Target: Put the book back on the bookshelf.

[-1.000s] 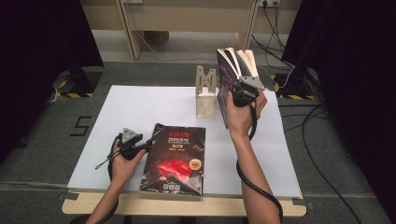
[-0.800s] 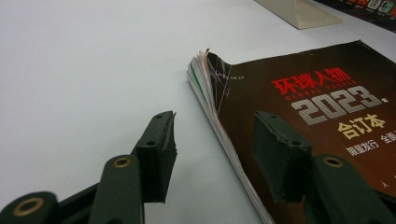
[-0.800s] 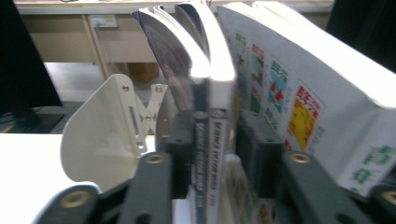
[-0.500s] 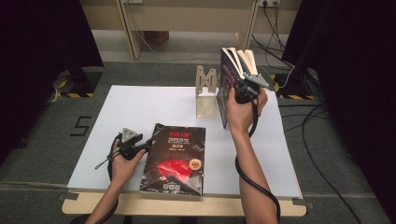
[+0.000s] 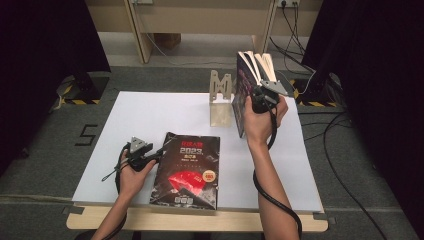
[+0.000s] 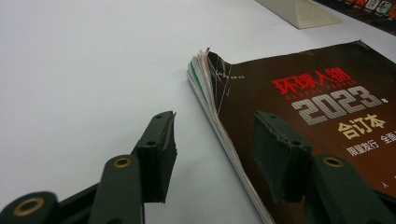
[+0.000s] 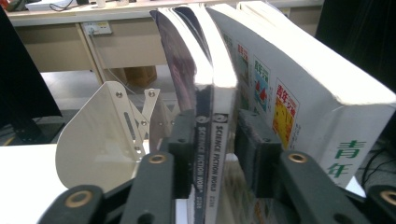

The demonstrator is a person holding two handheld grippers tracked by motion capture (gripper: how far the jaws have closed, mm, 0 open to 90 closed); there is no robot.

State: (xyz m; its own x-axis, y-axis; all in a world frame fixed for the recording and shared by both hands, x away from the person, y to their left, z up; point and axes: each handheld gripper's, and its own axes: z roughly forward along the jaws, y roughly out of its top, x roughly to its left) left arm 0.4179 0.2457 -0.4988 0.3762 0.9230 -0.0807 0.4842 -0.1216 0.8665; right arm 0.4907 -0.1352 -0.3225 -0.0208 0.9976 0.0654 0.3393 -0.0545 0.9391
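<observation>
A dark magazine-style book [image 5: 187,170] with red and white print lies flat near the table's front edge; its curled page corner [image 6: 205,70] points away. My left gripper [image 5: 159,151] [image 6: 217,126] is open astride that book's left edge, one jaw over the cover, the other over the white tabletop. At the back right, several books [image 5: 250,85] stand upright beside a beige metal bookend [image 5: 220,95] [image 7: 102,130]. My right gripper [image 5: 257,97] [image 7: 212,135] has two thin magazines' spines [image 7: 208,93] between its jaws, which have just been opening. A thick white book [image 7: 299,79] leans to their right.
The white tabletop [image 5: 150,115] has free room at its left and middle. A wooden desk frame [image 5: 140,30] stands on the floor beyond. Cables [image 5: 345,150] trail over the grey floor at the right, and black curtains hang on both sides.
</observation>
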